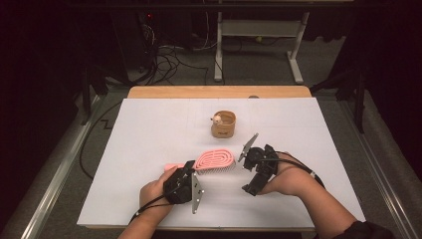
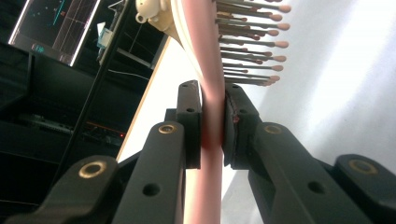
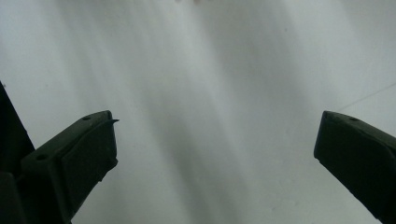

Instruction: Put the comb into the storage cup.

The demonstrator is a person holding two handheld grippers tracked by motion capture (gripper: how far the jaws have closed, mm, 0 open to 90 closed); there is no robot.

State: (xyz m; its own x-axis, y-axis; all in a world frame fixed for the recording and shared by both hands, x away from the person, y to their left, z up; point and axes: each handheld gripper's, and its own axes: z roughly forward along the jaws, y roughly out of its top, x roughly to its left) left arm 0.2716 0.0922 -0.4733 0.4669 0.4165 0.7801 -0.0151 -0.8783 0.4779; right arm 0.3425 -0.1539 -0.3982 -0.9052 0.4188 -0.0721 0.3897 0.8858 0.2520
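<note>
Nearest the person, the left gripper point(image 1: 190, 168) is clamped on the pink hairbrush point(image 1: 214, 160): in the left gripper view its two black fingers point(image 2: 189, 116) press from both sides on the narrow pink neck of the brush point(image 2: 210, 112), with the bristles fanning out beyond them. In the high view the brush lies across the middle of the white counter point(image 1: 149, 144), handle end toward the left hand point(image 1: 152, 191), bristled head pointing toward the right.

The right gripper point(image 1: 250, 172) sits just beside the brush head, apart from it. The right gripper view shows its fingers point(image 3: 88, 149) spread wide with nothing between them, bare white surface below.

Farther off, past the brush, a small tan cup point(image 1: 224, 124) stands upright on the counter, a small pale object at its rim, too small to identify. Beyond that runs the wooden edge of the counter point(image 1: 219, 92).
</note>
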